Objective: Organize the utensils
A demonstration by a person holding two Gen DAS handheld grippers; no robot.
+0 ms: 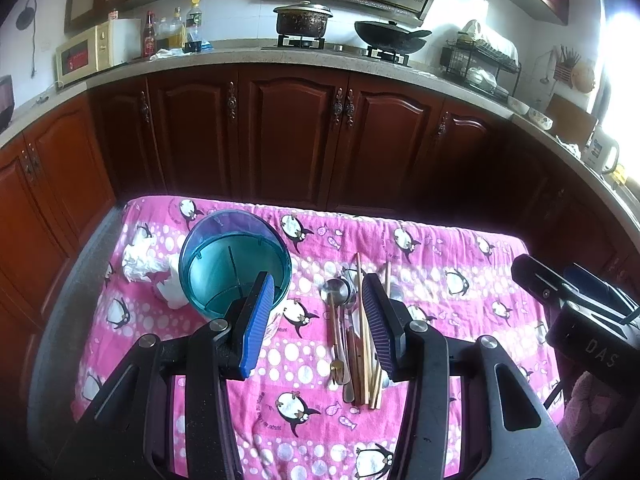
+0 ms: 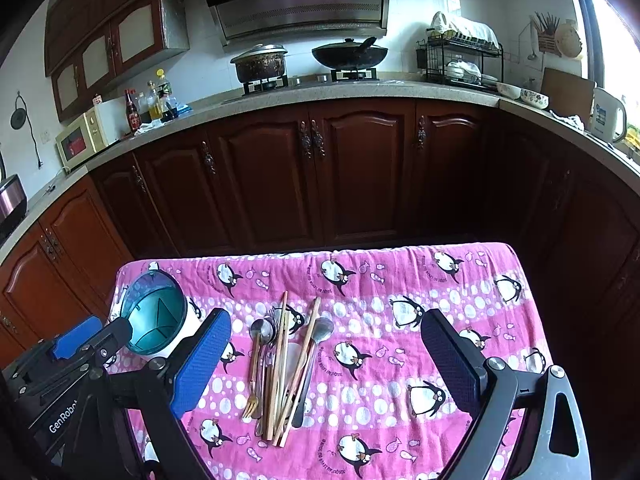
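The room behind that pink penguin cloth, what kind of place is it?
A home kitchen, almost certainly. A lidded pot and a wok sit on a gas hob under a range hood, and a dish rack stands on the counter above dark wooden cabinets.

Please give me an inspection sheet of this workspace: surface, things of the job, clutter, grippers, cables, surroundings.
Surface: pink penguin-print cloth covers the table.
Job's things: teal divided holder stands at the left with no utensils visible inside; pile of utensils lies loose on the cloth: chopsticks, spoons, a fork.
Clutter: crumpled white tissue beside the holder.
Grippers: left gripper open, above the pile's left edge; right gripper open wide, holding nothing.
Cables: a dark cord hangs on the left wall.
Surroundings: dark wood cabinets, pot and wok on the stove, dish rack.
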